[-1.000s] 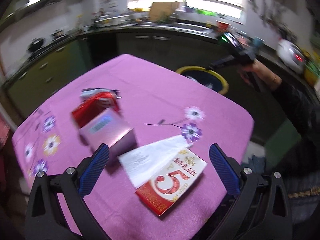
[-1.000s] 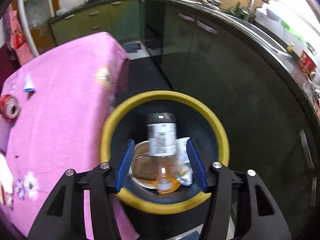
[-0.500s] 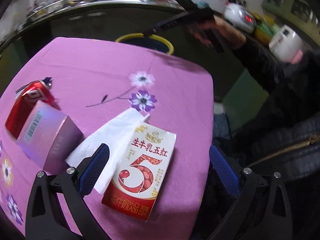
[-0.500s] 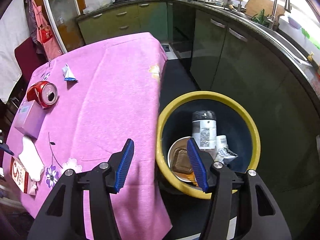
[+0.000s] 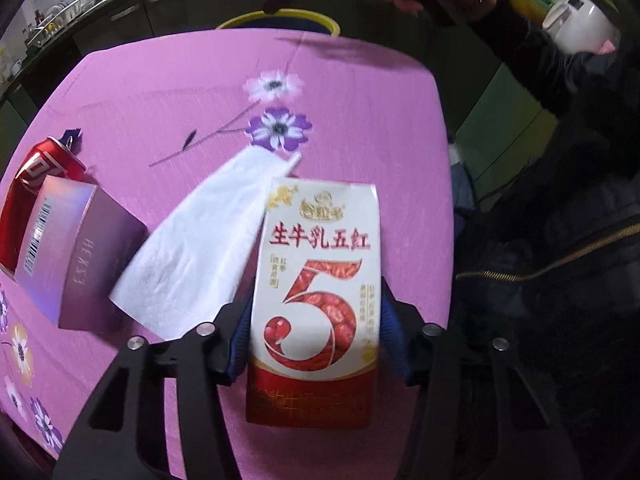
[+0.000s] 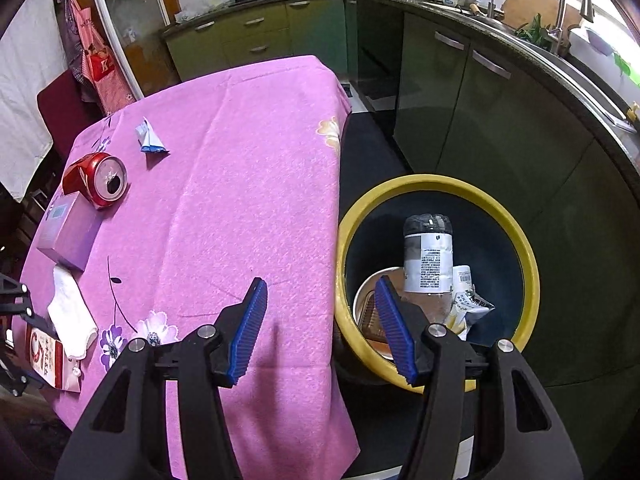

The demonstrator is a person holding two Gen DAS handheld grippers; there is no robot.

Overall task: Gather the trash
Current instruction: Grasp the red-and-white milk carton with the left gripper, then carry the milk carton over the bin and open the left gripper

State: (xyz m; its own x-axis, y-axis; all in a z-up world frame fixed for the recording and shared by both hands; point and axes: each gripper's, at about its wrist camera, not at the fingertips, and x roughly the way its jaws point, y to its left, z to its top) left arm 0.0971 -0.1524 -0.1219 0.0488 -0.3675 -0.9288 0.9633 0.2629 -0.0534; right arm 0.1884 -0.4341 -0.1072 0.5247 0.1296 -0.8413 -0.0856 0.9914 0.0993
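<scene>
While the left gripper (image 5: 314, 330) sits low in the centre of its frame, its blue fingers (image 5: 239, 334) are clamped on either side of the red-and-white drink carton (image 5: 316, 264), which lies flat on the pink-clothed counter (image 5: 160, 92) at lower centre. Just left of the carton, a white tissue (image 5: 200, 248) spreads out, one corner tucked under the carton's upper edge. Further left comes the purple box (image 5: 76, 256), and touching its far side at the left edge, a red can (image 5: 24, 192) on its side.

Over to the right wrist view: the right gripper (image 6: 322, 330) hovers at lower centre, fingers (image 6: 248, 328) well apart, holding nothing, straddling the counter's edge and the yellow-rimmed bin (image 6: 516, 240) at centre right. Inside the bin lie a plastic bottle (image 6: 427, 256), a bowl (image 6: 370, 300) and a crumpled wrapper (image 6: 470, 304). At upper left on the cloth, a small blue-and-white wrapper (image 6: 150, 140) lies near the can. In the lower left corner, the carton shows between the left gripper's fingers.
</scene>
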